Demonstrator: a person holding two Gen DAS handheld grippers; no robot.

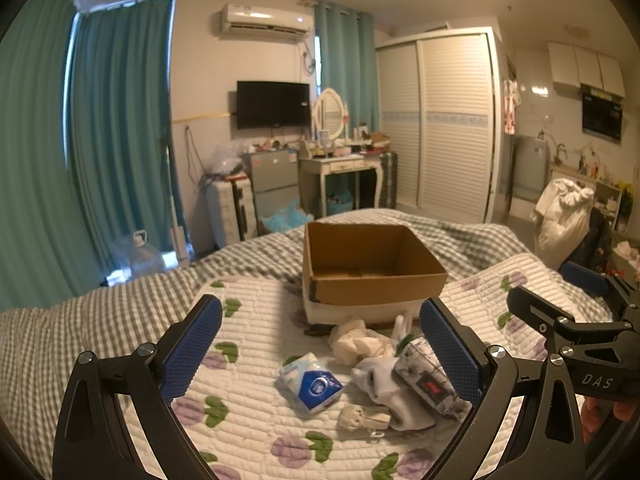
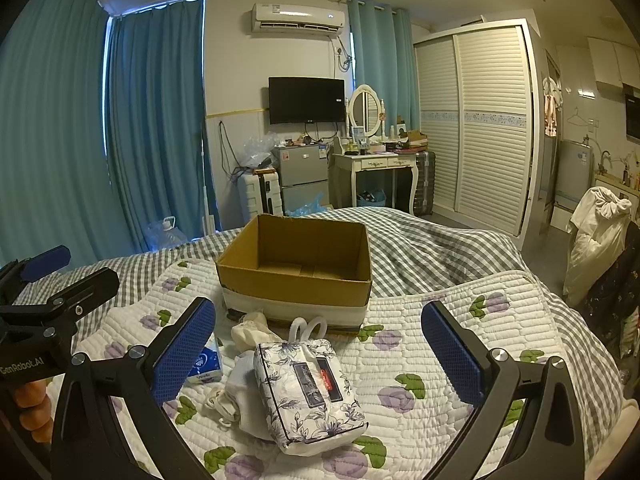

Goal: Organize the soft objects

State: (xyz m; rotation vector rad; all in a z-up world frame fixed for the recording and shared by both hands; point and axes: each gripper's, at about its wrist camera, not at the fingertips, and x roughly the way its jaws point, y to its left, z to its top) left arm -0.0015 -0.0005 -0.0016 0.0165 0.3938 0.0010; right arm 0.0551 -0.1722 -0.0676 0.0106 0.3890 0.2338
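Note:
An open, empty cardboard box [image 1: 372, 268] [image 2: 298, 268] stands on the quilted floral bed cover. In front of it lies a small pile: a floral tissue pack [image 2: 306, 390] [image 1: 428, 380], a blue-and-white tissue packet [image 1: 310, 384] [image 2: 206, 364], a white sock [image 1: 384, 388] [image 2: 244, 396], a cream cloth [image 1: 356, 340] [image 2: 252, 330] and a small beige strap piece [image 1: 362, 418]. My left gripper [image 1: 320, 356] is open and empty above the pile. My right gripper [image 2: 318, 354] is open and empty over the floral pack. Each gripper shows at the edge of the other's view.
The bed [image 1: 80, 320] has a grey checked blanket around the quilt [image 2: 440, 360]. Beyond its far edge are a suitcase [image 2: 258, 192], a small fridge [image 2: 302, 176], a dressing table [image 2: 376, 164] and a wardrobe [image 2: 480, 120]. Curtains hang on the left.

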